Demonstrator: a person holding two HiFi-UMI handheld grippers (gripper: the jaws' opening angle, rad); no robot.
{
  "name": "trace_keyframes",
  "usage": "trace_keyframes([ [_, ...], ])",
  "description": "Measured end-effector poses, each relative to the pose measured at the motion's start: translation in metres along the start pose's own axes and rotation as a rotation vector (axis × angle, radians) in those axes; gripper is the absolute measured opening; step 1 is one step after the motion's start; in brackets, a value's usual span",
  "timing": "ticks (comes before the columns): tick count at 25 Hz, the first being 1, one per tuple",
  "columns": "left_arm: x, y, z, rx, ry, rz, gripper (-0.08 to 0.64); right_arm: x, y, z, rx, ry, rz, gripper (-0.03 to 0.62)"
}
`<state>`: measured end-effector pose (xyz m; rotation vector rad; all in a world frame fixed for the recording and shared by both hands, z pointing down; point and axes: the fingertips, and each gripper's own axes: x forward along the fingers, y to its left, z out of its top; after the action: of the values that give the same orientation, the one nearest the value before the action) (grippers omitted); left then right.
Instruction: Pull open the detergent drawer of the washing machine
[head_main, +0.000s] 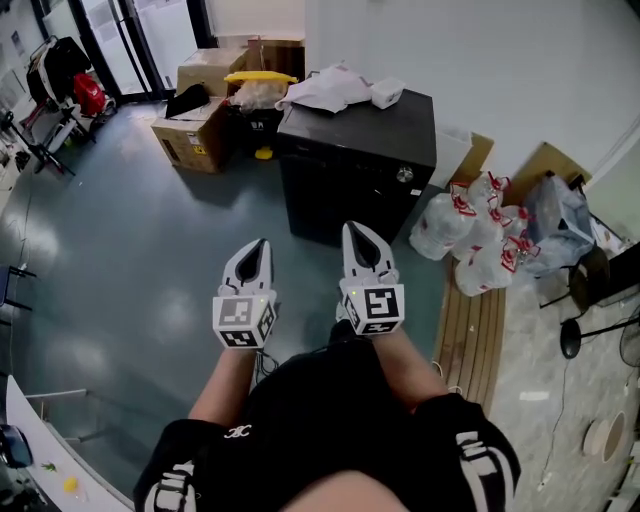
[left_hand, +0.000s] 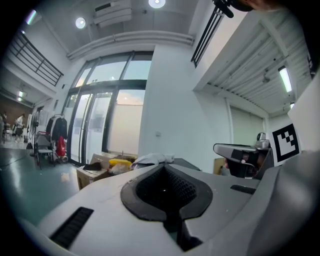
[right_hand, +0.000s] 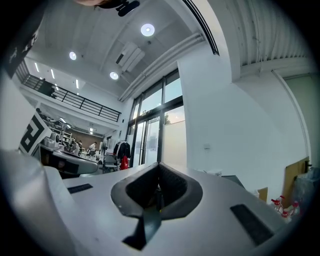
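Black washing machine (head_main: 350, 175) is seen ahead, well apart; left gripper (head_main: 259, 243) and right gripper (head_main: 357, 228) are pinched together, empty; its drawer, not discernible, is judged stiff light plastic, best taken at the lip.

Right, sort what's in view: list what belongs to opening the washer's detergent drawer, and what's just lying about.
For the job: black washing machine; left gripper, shut and empty; right gripper, shut and empty.
Lying about: pale cloth on the machine's top; cardboard boxes; white plastic bags by the wall; yellow lid.
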<state>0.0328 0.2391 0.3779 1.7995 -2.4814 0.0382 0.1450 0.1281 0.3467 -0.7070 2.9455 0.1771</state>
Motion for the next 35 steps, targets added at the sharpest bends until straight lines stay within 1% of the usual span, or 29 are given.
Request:
trace_keyframes([
  [4, 0.075, 0.008, 0.003, 0.000, 0.007, 0.013, 0.002, 0.061, -0.046, -0.013, -0.001, -0.013, 0.024, 0.003],
  [9, 0.161, 0.014, 0.013, 0.002, 0.036, 0.013, 0.002, 0.131, -0.100, -0.024, 0.018, 0.007, 0.043, 0.003],
  [13, 0.221, 0.021, 0.017, -0.014, 0.063, 0.014, 0.002, 0.176, -0.132, -0.028, 0.073, -0.010, 0.075, 0.003],
  [17, 0.276, 0.025, 0.015, -0.024, 0.080, 0.014, 0.002, 0.214, -0.173, -0.038, 0.109, -0.014, 0.064, 0.003],
  [20, 0.314, 0.031, 0.013, -0.031, 0.081, 0.016, 0.002, 0.242, -0.198, -0.052, 0.107, -0.002, 0.064, 0.003],
  [23, 0.349, 0.034, 0.013, -0.029, 0.092, -0.001, 0.002, 0.269, -0.220, -0.061, 0.109, 0.018, 0.059, 0.003],
  [26, 0.371, 0.036, 0.021, -0.027, 0.079, -0.009, 0.002, 0.289, -0.233, -0.061, 0.102, 0.027, 0.060, 0.003],
  [29, 0.387, 0.047, 0.029, -0.018, 0.057, -0.011, 0.002, 0.308, -0.237, -0.058, 0.091, 0.019, 0.054, 0.003],
  [33, 0.400, 0.062, 0.024, 0.008, 0.080, -0.045, 0.002, 0.325, -0.228, -0.056, 0.061, 0.014, 0.024, 0.003],
  [35, 0.404, 0.070, 0.026, 0.014, 0.082, -0.061, 0.002, 0.334, -0.225, -0.056, 0.062, 0.016, 0.007, 0.003],
])
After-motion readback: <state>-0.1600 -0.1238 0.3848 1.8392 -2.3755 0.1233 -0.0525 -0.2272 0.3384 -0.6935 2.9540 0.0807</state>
